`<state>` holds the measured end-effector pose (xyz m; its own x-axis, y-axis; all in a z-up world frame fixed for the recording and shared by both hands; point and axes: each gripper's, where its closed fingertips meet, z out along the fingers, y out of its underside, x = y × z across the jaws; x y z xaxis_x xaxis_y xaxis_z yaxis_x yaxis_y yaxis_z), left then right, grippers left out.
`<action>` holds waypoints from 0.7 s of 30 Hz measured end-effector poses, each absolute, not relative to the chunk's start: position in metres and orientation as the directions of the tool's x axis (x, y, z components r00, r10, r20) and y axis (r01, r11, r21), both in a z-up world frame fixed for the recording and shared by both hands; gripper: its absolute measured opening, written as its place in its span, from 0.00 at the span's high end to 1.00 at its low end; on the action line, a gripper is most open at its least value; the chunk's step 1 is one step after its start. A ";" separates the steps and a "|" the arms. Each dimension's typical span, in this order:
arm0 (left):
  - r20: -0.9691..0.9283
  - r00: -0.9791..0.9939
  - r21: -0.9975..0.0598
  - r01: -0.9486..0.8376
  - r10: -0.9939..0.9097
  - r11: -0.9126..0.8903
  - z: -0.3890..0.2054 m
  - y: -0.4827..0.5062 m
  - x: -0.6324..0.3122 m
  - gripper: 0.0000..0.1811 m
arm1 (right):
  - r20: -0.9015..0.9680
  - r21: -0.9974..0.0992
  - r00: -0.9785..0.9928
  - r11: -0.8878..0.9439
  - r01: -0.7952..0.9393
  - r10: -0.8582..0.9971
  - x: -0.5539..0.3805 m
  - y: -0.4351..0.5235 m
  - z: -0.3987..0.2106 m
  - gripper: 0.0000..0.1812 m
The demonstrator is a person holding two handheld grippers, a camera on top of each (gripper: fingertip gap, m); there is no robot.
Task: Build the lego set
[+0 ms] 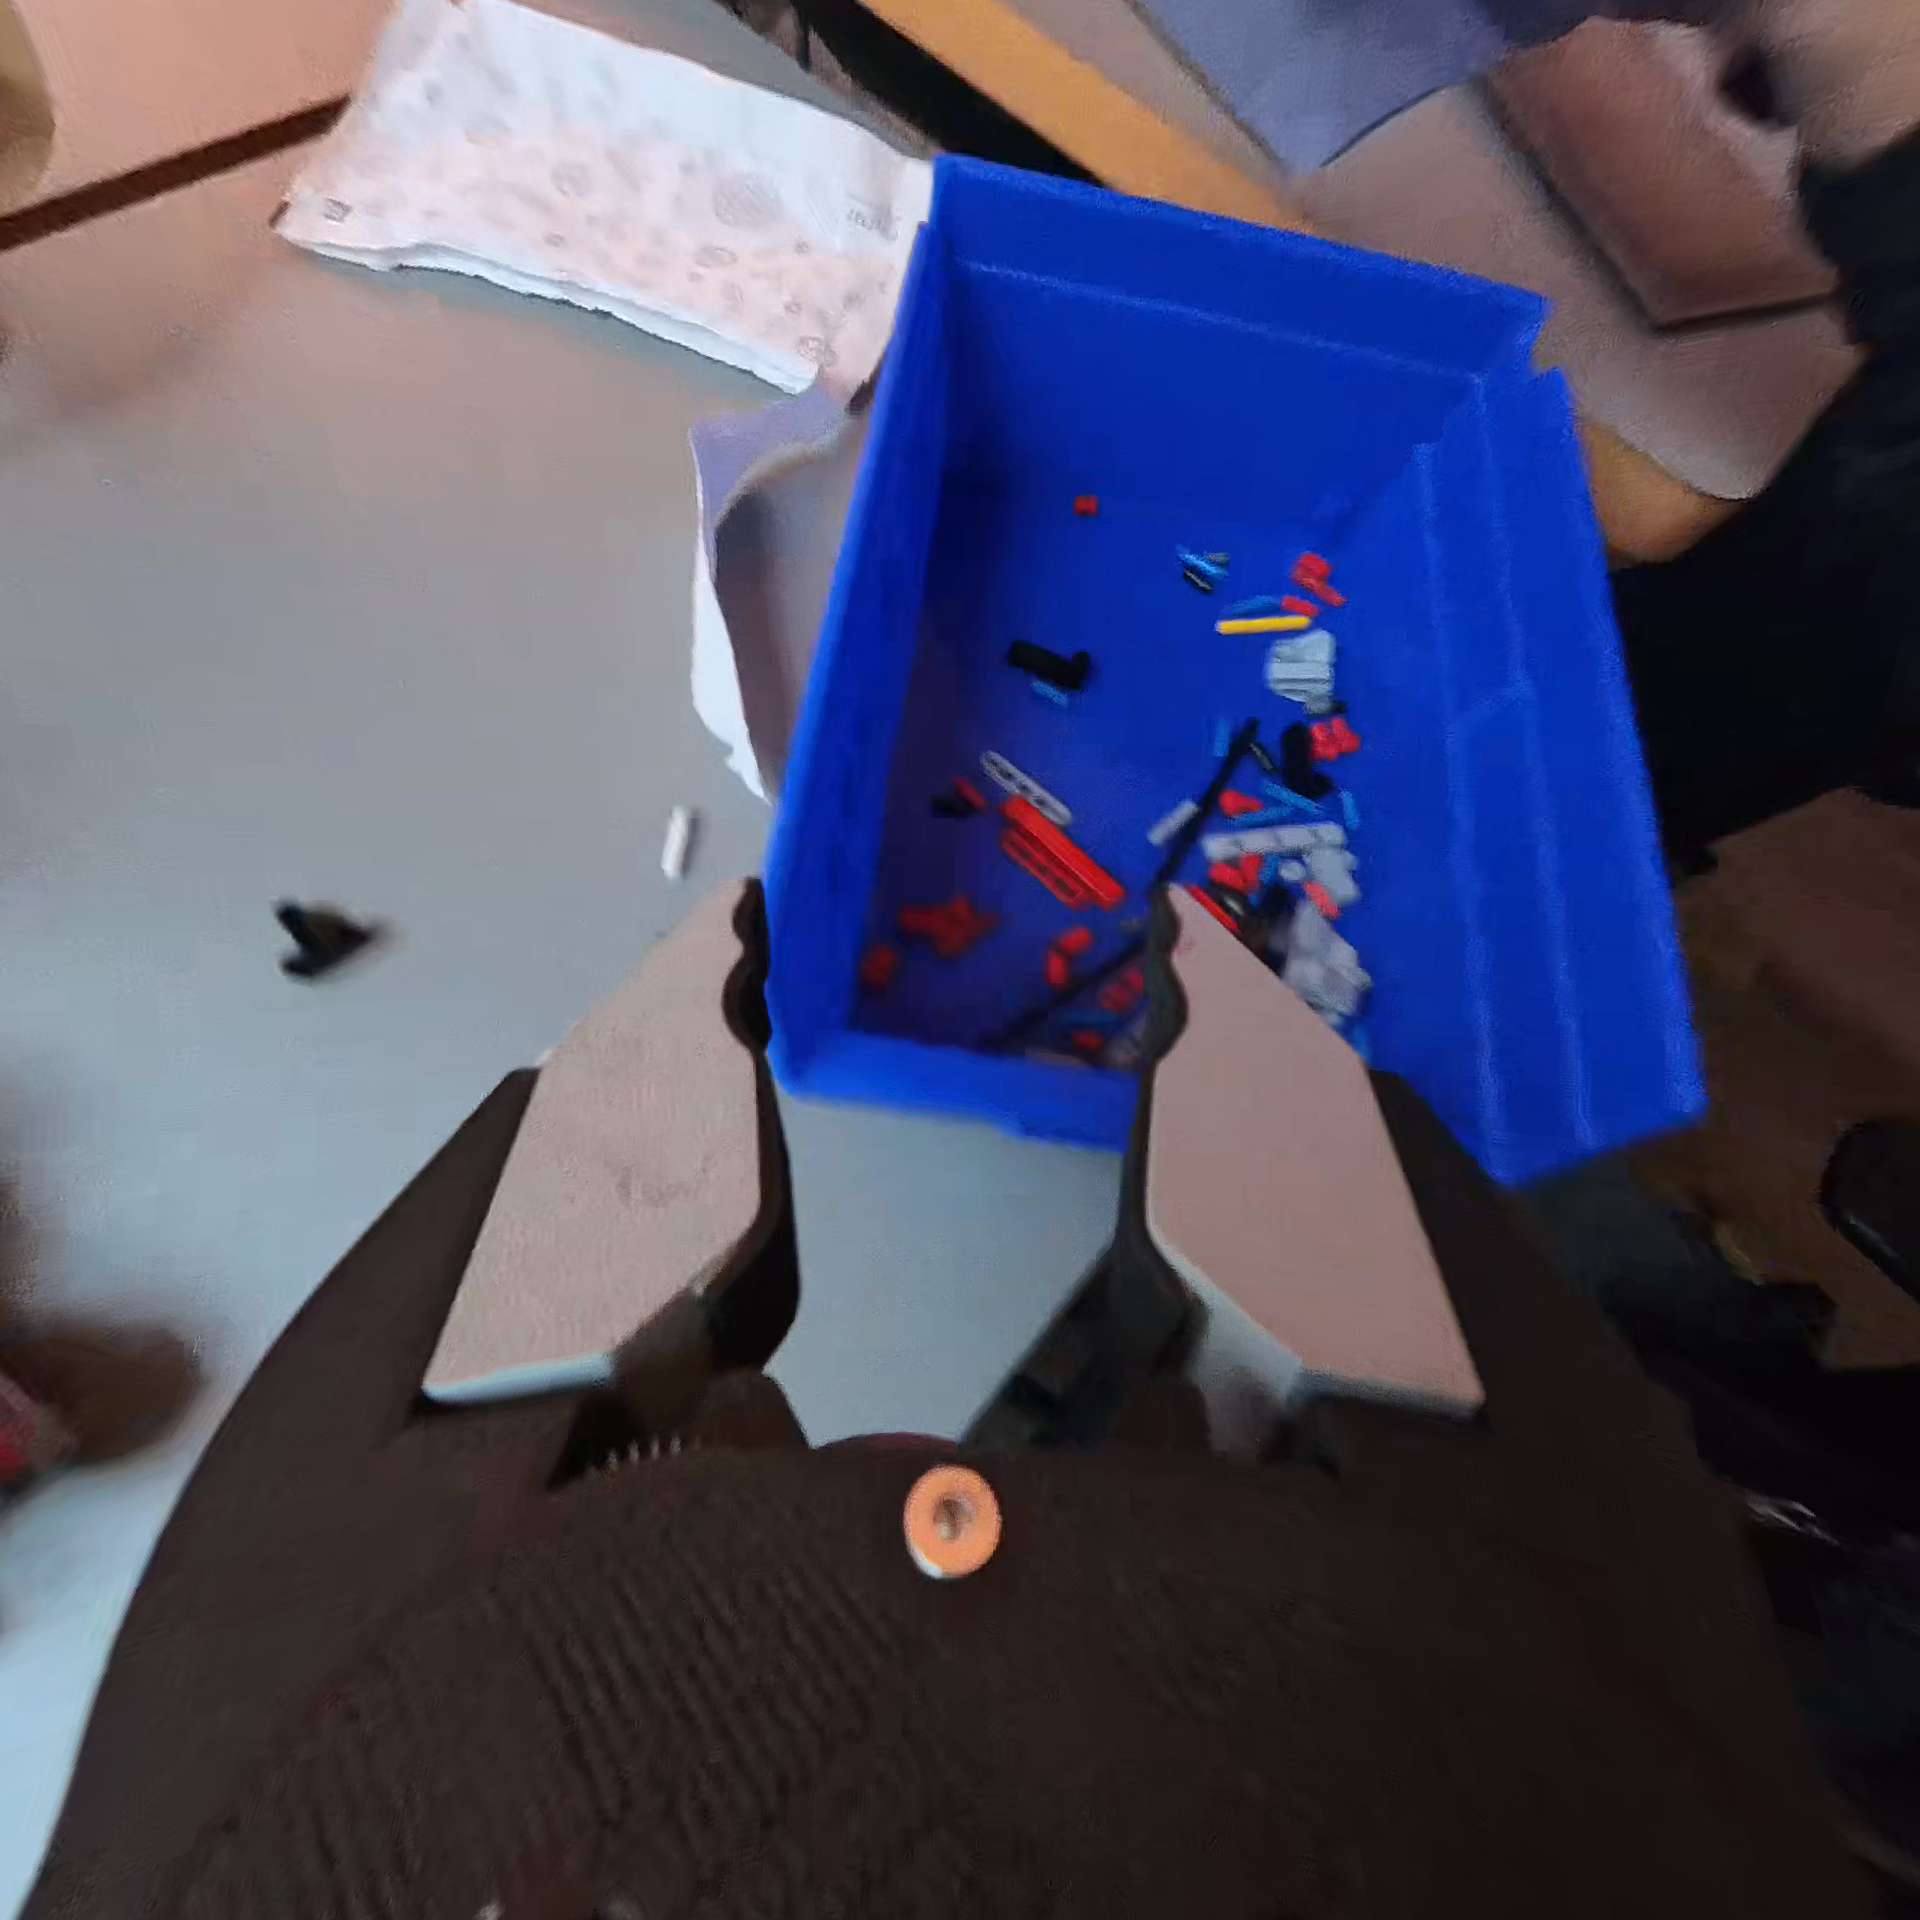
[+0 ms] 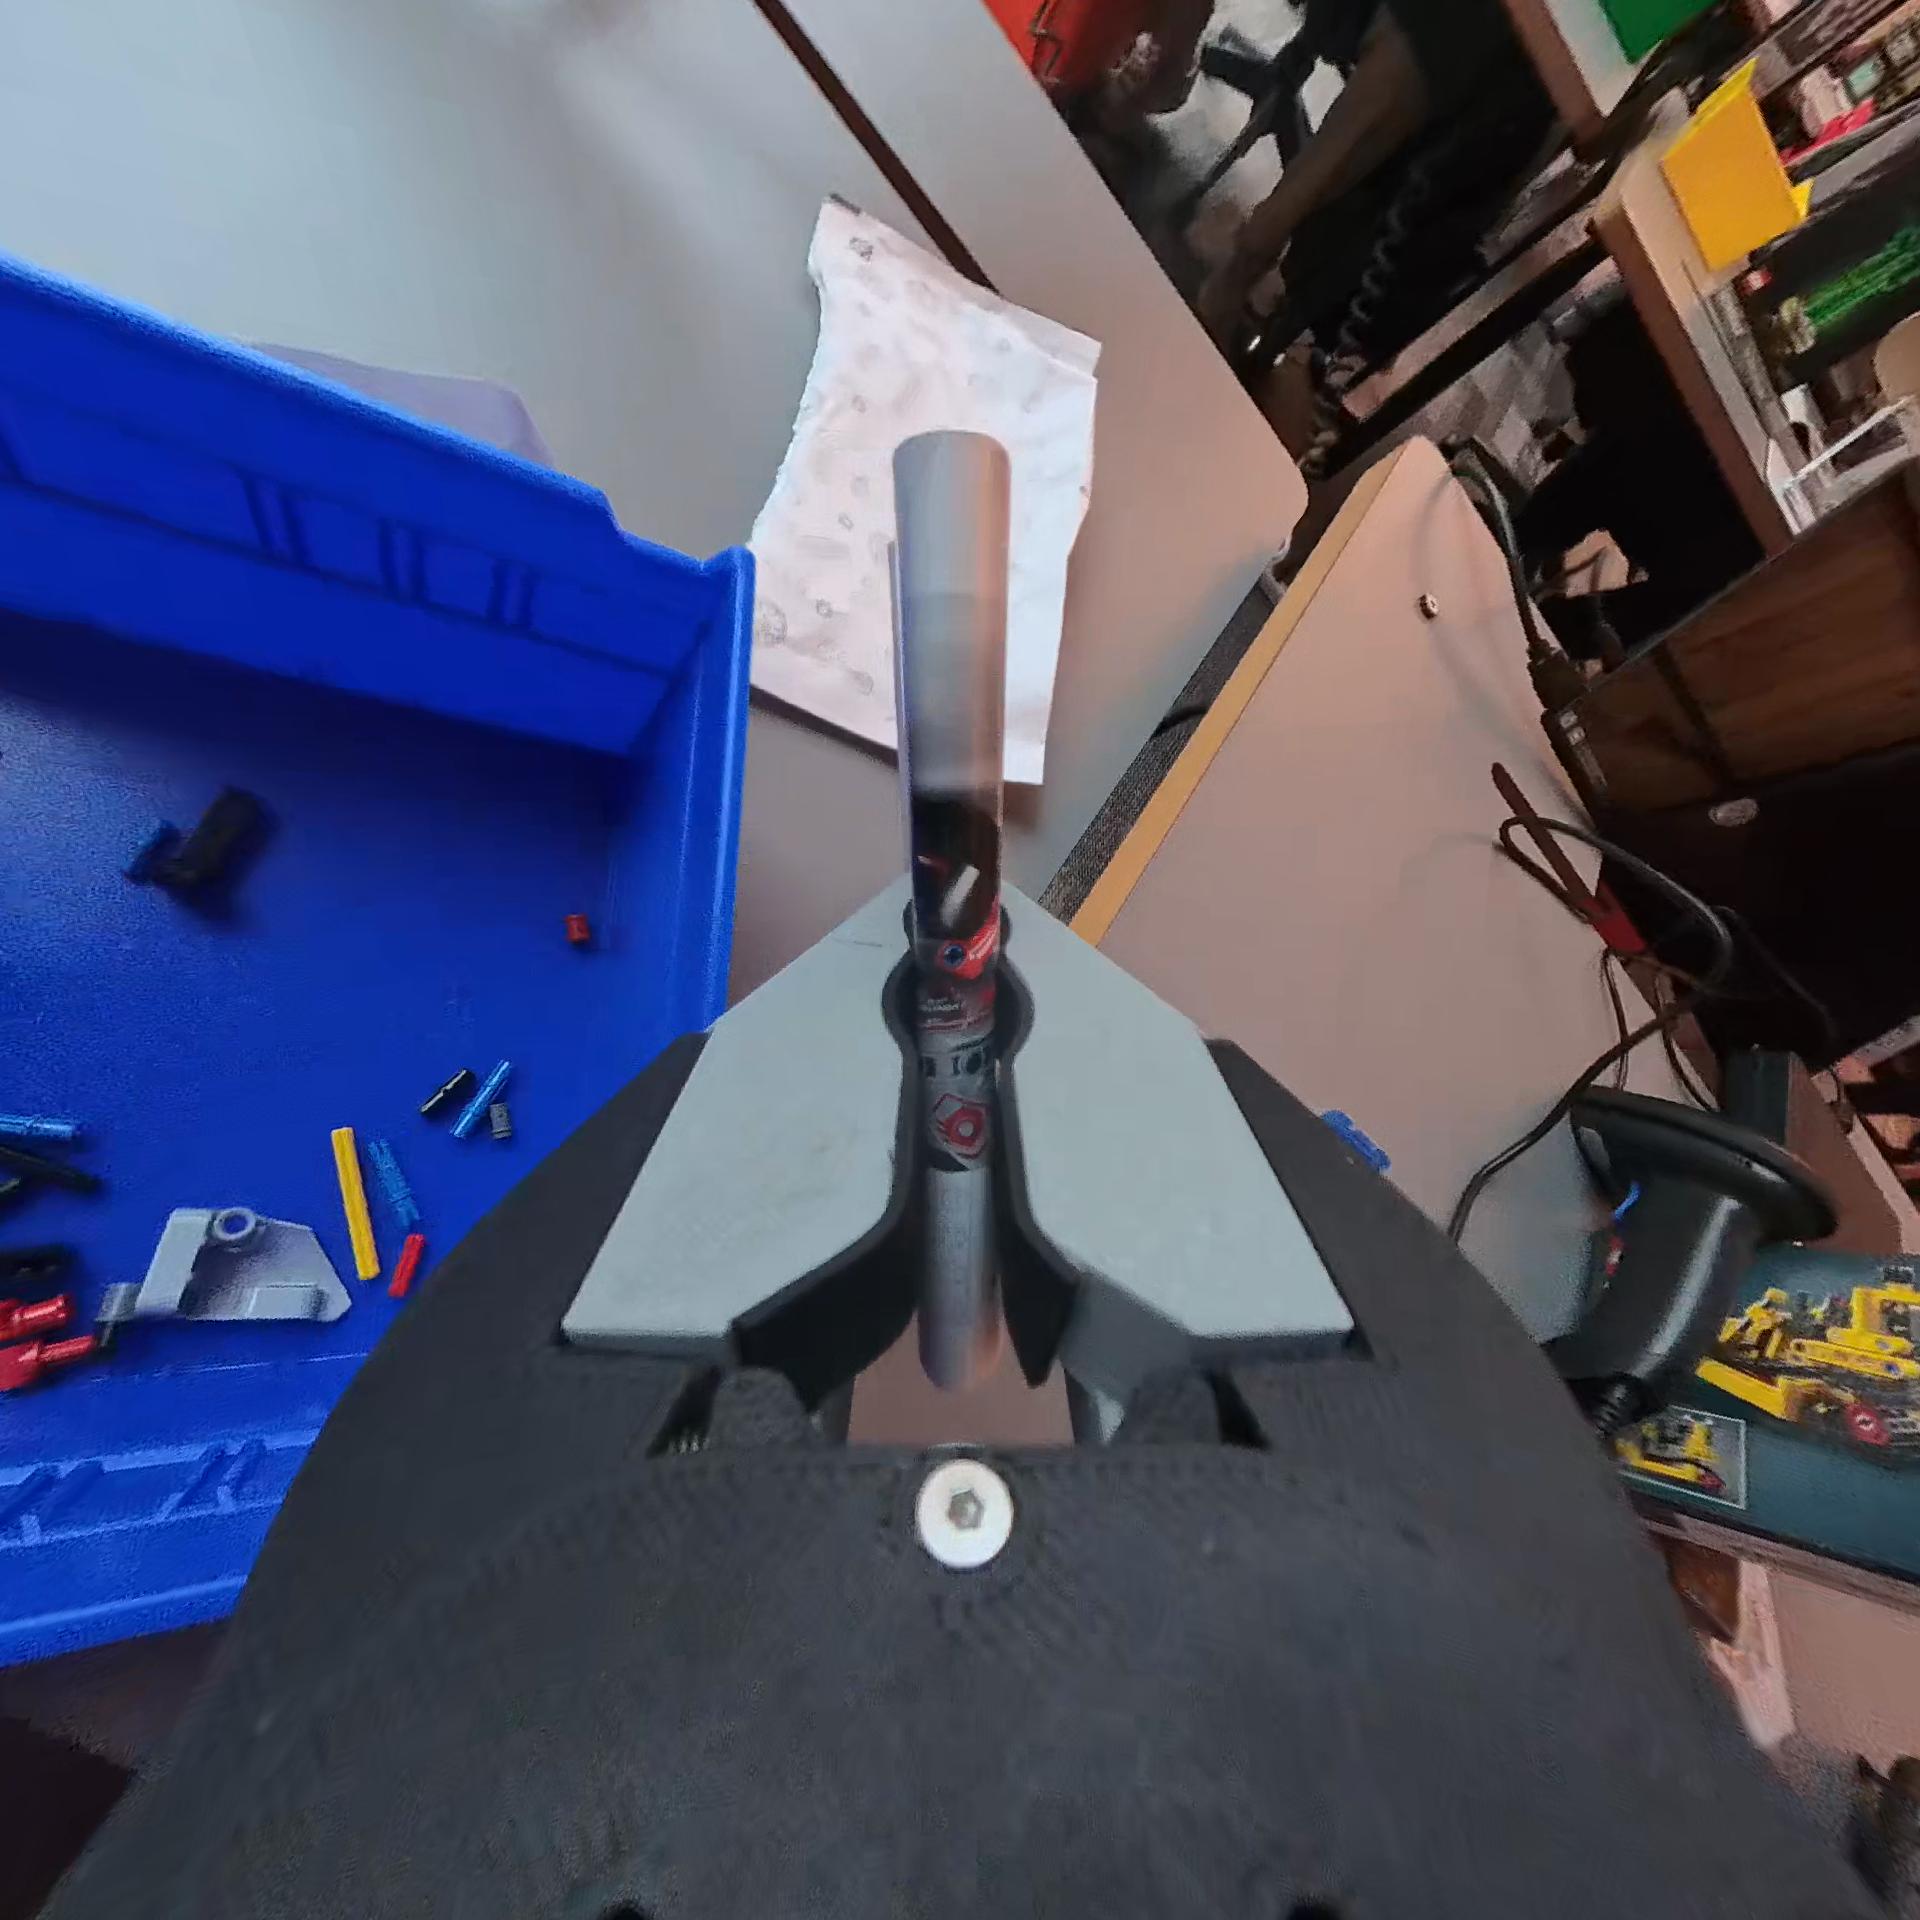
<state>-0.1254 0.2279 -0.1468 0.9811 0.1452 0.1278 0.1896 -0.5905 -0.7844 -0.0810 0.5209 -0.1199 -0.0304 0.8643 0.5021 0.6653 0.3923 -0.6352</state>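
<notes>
The left gripper (image 1: 956,935) hangs wide open and empty over the blue bin (image 1: 1538,790) of small, light, stiff pieces (image 1: 1060,847). The right gripper (image 2: 956,935) clamps a grey panel assembly (image 2: 951,644) edge-on; take pieces by their flat sides.

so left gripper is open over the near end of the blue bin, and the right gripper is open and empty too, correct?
Not quite. The left gripper is open over the near end of the blue bin, but the right gripper is not open or empty: the right wrist view shows it shut on a long grey piece.
</notes>
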 end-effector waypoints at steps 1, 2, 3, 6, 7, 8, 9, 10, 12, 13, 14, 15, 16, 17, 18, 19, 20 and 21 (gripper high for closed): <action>0.169 0.975 -0.804 0.222 0.146 -0.552 -0.148 0.211 -0.109 0.60 | 0.485 -0.654 -0.029 0.384 0.652 0.874 -0.079 0.519 -0.119 0.98; 0.227 0.964 -0.815 0.266 0.137 -0.515 -0.153 0.197 -0.089 0.61 | 0.457 -0.672 -0.034 0.370 0.641 0.889 -0.079 0.516 -0.120 0.98; 0.279 0.952 -0.814 0.304 0.126 -0.496 -0.165 0.187 -0.070 0.60 | 0.426 -0.687 -0.049 0.358 0.632 0.904 -0.079 0.511 -0.123 0.98; 0.422 0.893 -0.753 0.441 0.156 -0.489 -0.213 0.182 -0.034 0.56 | 0.358 -0.718 -0.148 0.373 0.588 0.922 -0.085 0.490 -0.133 0.98; 0.502 0.854 -0.713 0.499 0.138 -0.493 -0.222 0.186 -0.022 0.54 | 0.337 -0.720 -0.190 0.383 0.578 0.922 -0.087 0.482 -0.138 0.98; 0.577 0.809 -0.679 0.550 0.109 -0.486 -0.225 0.193 -0.012 0.55 | 0.324 -0.718 -0.208 0.383 0.580 0.923 -0.087 0.479 -0.142 0.98; 0.636 0.767 -0.656 0.596 0.086 -0.464 -0.224 0.199 -0.005 0.56 | 0.313 -0.714 -0.224 0.384 0.585 0.923 -0.086 0.476 -0.145 0.98; 0.682 0.728 -0.629 0.634 0.071 -0.451 -0.224 0.205 0.000 0.56 | 0.290 -0.713 -0.251 0.383 0.587 0.924 -0.083 0.472 -0.147 0.98; 0.746 0.661 -0.566 0.693 0.081 -0.446 -0.231 0.212 0.010 0.52 | 0.241 -0.719 -0.283 0.367 0.591 0.928 -0.075 0.466 -0.148 0.98; 0.778 0.623 -0.529 0.721 0.084 -0.446 -0.234 0.213 0.014 0.52 | 0.222 -0.717 -0.301 0.365 0.594 0.927 -0.069 0.462 -0.147 0.98; 0.799 0.596 -0.506 0.738 0.080 -0.446 -0.236 0.214 0.017 0.48 | 0.214 -0.711 -0.319 0.371 0.597 0.923 -0.064 0.459 -0.147 0.98; 0.809 0.583 -0.497 0.748 0.077 -0.441 -0.238 0.213 0.018 0.48 | 0.218 -0.704 -0.328 0.381 0.600 0.919 -0.059 0.457 -0.147 0.98; 0.809 0.582 -0.502 0.754 0.078 -0.424 -0.239 0.211 0.014 0.50 | 0.229 -0.696 -0.329 0.390 0.603 0.916 -0.055 0.456 -0.147 0.98; 0.801 0.593 -0.518 0.756 0.082 -0.400 -0.239 0.207 0.008 0.53 | 0.239 -0.690 -0.326 0.396 0.606 0.915 -0.053 0.456 -0.147 0.98; 0.789 0.608 -0.537 0.752 0.088 -0.383 -0.240 0.204 0.003 0.58 | 0.247 -0.688 -0.319 0.398 0.607 0.915 -0.051 0.456 -0.148 0.98; 0.776 0.624 -0.553 0.744 0.092 -0.375 -0.242 0.201 -0.002 0.63 | 0.248 -0.690 -0.316 0.395 0.606 0.916 -0.051 0.455 -0.149 0.98; 0.779 0.620 -0.553 0.747 0.088 -0.370 -0.244 0.200 -0.004 0.61 | 0.242 -0.692 -0.321 0.395 0.605 0.916 -0.051 0.452 -0.150 0.98; 0.803 0.591 -0.529 0.766 0.076 -0.365 -0.244 0.201 -0.002 0.62 | 0.234 -0.692 -0.329 0.395 0.605 0.915 -0.050 0.450 -0.152 0.97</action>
<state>-0.0016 0.2009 -0.2438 0.5910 0.0763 0.8031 0.7661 -0.3647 -0.5292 -0.0501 0.4496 -0.1517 -0.3293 0.9147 0.2342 0.6047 0.3948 -0.6917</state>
